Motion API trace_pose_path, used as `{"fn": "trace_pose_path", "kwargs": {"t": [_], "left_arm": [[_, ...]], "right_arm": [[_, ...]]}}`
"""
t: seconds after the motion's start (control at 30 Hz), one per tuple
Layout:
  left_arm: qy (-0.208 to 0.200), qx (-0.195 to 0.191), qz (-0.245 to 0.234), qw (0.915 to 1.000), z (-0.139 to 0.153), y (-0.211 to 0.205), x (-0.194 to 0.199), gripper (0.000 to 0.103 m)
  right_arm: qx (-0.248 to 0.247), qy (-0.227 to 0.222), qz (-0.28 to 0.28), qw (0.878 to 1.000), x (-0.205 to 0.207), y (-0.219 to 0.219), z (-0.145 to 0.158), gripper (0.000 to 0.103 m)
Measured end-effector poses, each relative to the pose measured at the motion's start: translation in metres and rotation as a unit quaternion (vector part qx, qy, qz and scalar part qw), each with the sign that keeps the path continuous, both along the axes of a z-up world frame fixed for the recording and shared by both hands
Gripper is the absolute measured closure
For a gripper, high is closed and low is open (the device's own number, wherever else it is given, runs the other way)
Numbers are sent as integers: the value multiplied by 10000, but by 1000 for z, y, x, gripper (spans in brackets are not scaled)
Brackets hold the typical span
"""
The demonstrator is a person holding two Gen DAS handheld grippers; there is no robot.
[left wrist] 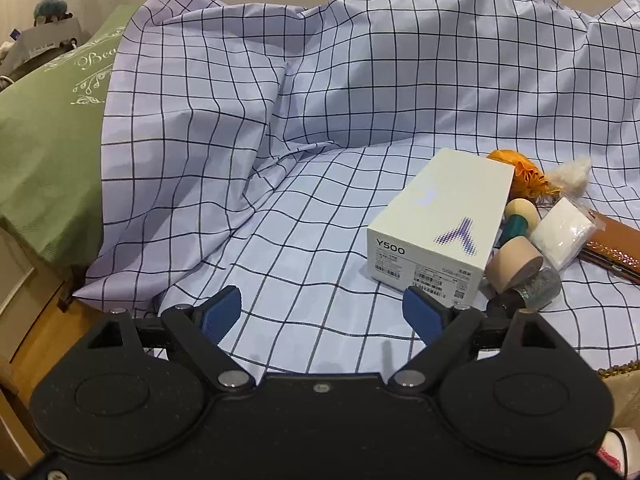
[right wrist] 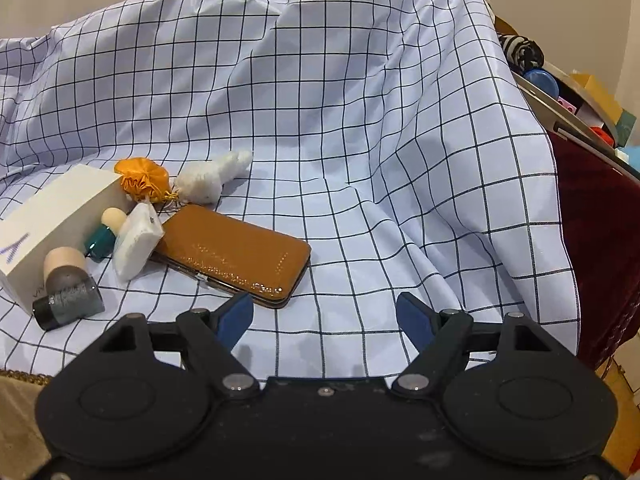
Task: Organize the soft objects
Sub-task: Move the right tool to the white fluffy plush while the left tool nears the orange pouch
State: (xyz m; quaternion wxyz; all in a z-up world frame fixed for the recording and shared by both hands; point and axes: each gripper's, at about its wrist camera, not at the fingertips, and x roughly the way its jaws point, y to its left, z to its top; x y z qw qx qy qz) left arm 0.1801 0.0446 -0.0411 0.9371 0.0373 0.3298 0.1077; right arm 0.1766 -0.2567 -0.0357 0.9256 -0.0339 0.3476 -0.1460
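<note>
A pale checked cloth (right wrist: 360,140) covers the supporting surface, rumpled and rising at the far side. Directly on it, clustered at the left: a white box (right wrist: 52,216), an orange fabric pouch (right wrist: 140,178), a white fluffy piece (right wrist: 212,180), a wrapped white pad (right wrist: 136,240), two sponge-tipped applicators (right wrist: 64,292) and a tan wallet (right wrist: 236,256).

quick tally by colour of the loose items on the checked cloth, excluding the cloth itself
White: 3 - box, fluffy piece, packet
Orange: 1 - pouch
Brown: 1 - wallet
Teal with beige top: 1 - small sponge
Grey with beige top: 1 - large sponge
Total: 7
</note>
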Motion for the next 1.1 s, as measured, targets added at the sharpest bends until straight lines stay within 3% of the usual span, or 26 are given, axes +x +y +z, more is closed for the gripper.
{"fn": "trace_pose_path", "kwargs": {"t": [0.23, 0.53, 0.87, 1.1], "left_arm": [[-283, 305, 196, 9989, 15, -1, -2, 18], [-516, 222, -163, 9983, 36, -15, 7, 15], [-482, 295, -516, 9971, 32, -32, 16, 15], [-56, -60, -825, 9966, 28, -30, 40, 15]], "right_arm": [[-53, -119, 0, 9999, 2, -2, 9, 26], [-105, -450, 252, 9986, 27, 2, 39, 24], [750, -168, 459, 9960, 120, -4, 38, 25], [1043, 266, 636, 9922, 187, 8, 15, 32]]}}
